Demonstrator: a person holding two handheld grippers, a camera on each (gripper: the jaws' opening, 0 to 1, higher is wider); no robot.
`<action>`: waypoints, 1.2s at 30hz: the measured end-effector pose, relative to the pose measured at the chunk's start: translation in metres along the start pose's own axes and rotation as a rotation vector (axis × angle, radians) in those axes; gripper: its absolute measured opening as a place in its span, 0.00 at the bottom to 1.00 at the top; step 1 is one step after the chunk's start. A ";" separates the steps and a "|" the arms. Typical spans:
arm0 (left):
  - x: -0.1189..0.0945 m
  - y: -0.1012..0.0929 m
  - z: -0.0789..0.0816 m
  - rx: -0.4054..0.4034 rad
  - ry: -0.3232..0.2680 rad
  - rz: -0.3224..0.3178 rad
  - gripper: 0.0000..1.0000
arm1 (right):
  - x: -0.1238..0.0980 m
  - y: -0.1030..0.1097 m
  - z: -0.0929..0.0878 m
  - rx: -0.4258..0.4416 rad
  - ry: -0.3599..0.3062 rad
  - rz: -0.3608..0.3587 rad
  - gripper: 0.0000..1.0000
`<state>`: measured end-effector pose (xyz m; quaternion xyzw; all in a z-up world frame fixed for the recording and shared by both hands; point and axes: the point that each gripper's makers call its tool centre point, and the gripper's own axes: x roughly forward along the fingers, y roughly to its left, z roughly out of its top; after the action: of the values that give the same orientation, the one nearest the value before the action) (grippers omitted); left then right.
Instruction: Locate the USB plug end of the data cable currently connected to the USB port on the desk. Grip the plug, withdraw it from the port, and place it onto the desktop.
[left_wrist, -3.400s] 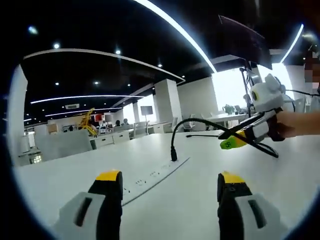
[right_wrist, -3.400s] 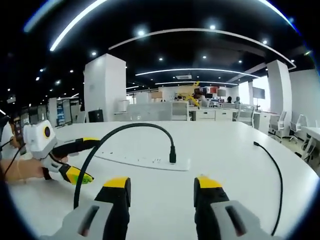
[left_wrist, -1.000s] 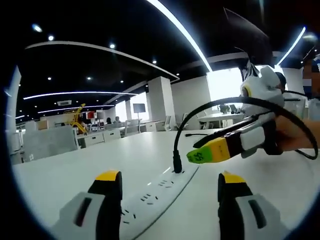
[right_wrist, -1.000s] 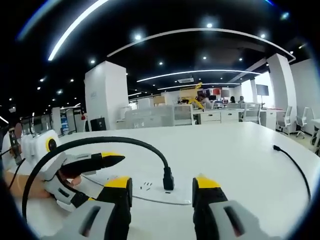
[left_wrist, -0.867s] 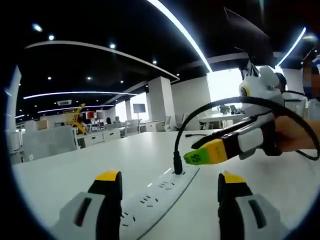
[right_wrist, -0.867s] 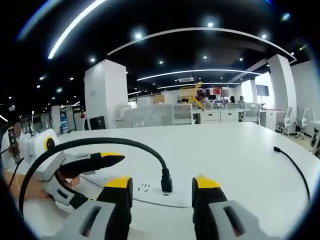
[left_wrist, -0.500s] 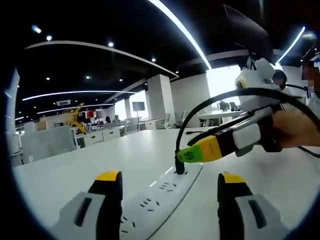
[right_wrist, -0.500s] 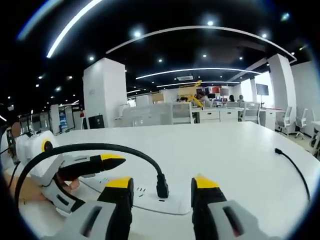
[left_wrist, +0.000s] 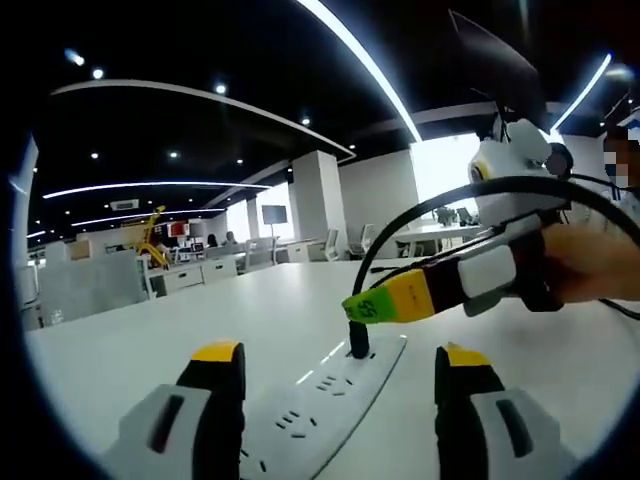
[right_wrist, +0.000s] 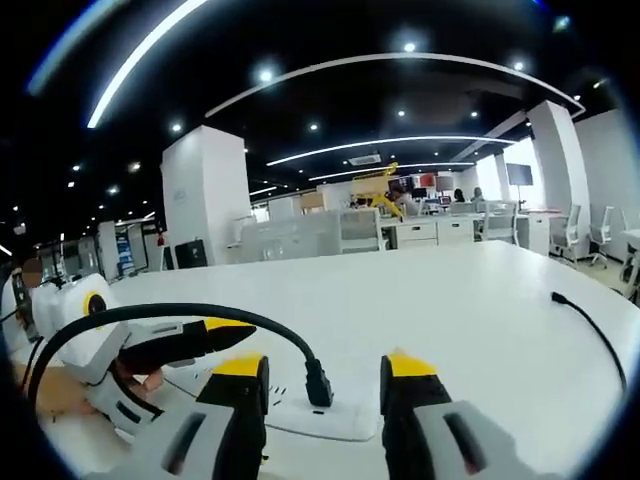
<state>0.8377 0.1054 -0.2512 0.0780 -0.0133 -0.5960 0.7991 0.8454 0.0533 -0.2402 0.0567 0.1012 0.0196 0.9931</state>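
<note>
A black USB plug (left_wrist: 358, 340) stands upright in the white power strip (left_wrist: 320, 395) on the desk. Its black cable (left_wrist: 500, 185) arcs up and away to the right. In the right gripper view the plug (right_wrist: 319, 385) sits low between my right gripper's (right_wrist: 322, 366) two yellow-tipped jaws, which stand open on either side of it without touching. From the left gripper view, the right gripper (left_wrist: 385, 300) hovers just above the plug, held by a hand. My left gripper (left_wrist: 340, 354) is open over the strip (right_wrist: 325, 418), holding nothing, and its side (right_wrist: 170, 345) appears at the left.
The wide white desk (right_wrist: 480, 300) stretches away all around. The cable's loose far end (right_wrist: 590, 322) lies on it at the right. A hand (left_wrist: 590, 265) holds the right gripper. Office desks and chairs stand far behind.
Both grippers have come closer to the power strip. The right gripper has slid in over the plug, which now sits between its open jaws. The plug stays in the port.
</note>
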 end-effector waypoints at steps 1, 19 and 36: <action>0.001 0.000 0.000 0.003 0.000 -0.002 0.77 | 0.001 0.000 -0.002 -0.003 0.004 -0.001 0.45; 0.007 -0.006 0.000 0.021 0.003 -0.025 0.77 | 0.009 0.005 -0.007 -0.016 0.010 0.009 0.39; 0.010 -0.010 -0.002 0.030 0.010 -0.041 0.76 | 0.010 0.005 -0.007 -0.036 -0.009 0.012 0.31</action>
<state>0.8315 0.0934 -0.2550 0.0933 -0.0168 -0.6115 0.7856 0.8536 0.0595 -0.2487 0.0396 0.0960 0.0270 0.9942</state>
